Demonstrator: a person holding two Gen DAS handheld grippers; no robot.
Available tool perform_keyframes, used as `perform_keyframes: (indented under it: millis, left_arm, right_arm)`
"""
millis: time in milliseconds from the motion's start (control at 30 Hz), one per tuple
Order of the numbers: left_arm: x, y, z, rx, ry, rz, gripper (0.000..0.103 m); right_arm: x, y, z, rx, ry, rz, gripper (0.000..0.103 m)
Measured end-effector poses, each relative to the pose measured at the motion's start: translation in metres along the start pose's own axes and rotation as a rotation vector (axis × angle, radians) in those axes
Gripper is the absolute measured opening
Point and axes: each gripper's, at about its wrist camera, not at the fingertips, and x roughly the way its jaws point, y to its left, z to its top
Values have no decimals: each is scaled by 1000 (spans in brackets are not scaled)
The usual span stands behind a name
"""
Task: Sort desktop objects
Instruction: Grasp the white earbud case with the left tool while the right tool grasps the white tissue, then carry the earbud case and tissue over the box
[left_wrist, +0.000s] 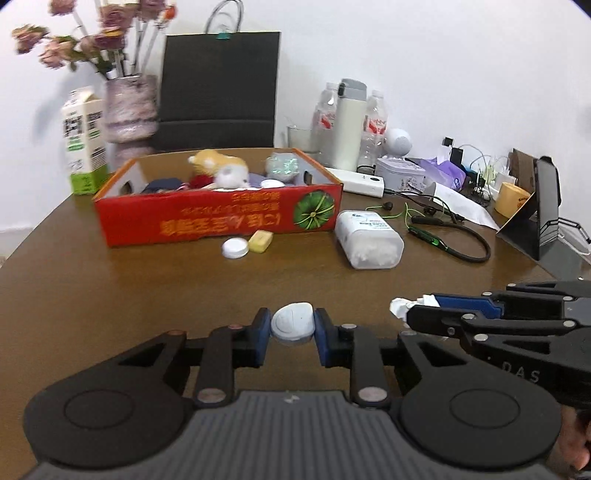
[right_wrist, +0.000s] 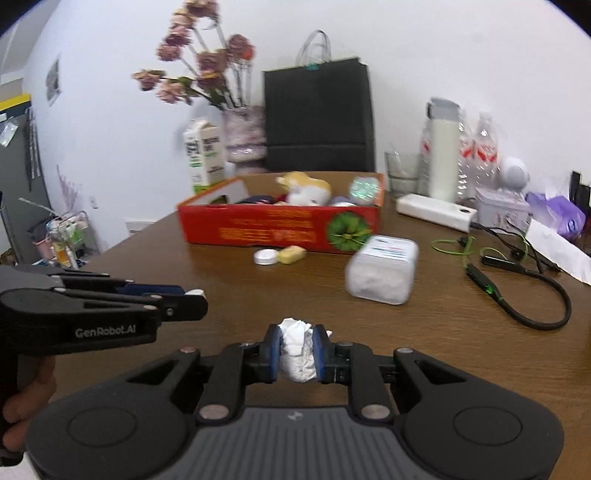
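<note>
Gripping firmly, the left gripper (left_wrist: 292, 325) had its blue pads nearly together on a pale blue-white oval pebble-shaped object (left_wrist: 293, 323), held clear above the brown wooden table (left_wrist: 147, 288). At its three o'clock, the right gripper (right_wrist: 297, 349) was clamped just as narrowly on a crumpled white paper wad (right_wrist: 296, 349), which bulged out above and below the pads. Further on, toward twelve o'clock from the left gripper, a round white cap (left_wrist: 235, 247) lay touching a small yellow block (left_wrist: 260, 241). At one o'clock lay a clear plastic tub of white cotton swabs (left_wrist: 369, 240) on its side. Behind those stood the red cardboard box with a watermelon print (left_wrist: 218, 218), already loaded with a plush orange-and-white toy (left_wrist: 221, 166) and other small things. Beyond it, at eleven o'clock, were a white-and-green carton (left_wrist: 83, 140) and a mottled vase of pink flowers (left_wrist: 129, 107).
</note>
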Motion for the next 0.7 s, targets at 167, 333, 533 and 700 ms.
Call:
perform_keyframes:
  millis: [167, 333, 533, 700]
  left_arm:
    - [-38, 14, -14, -5, -30, 6, 26]
    - [-58, 26, -31, -34, -22, -11, 26]
    - [-72, 38, -43, -65, -17, -13, 26]
    - [-76, 57, -12, -45, -75, 4, 26]
  right_arm:
    - [-21, 34, -11, 17, -8, 20, 17]
    - [-29, 58, -24, 33, 19, 45, 17]
    - [-38, 84, -25, -36, 6, 39, 17]
    - [-38, 81, 3, -28, -43, 72, 17]
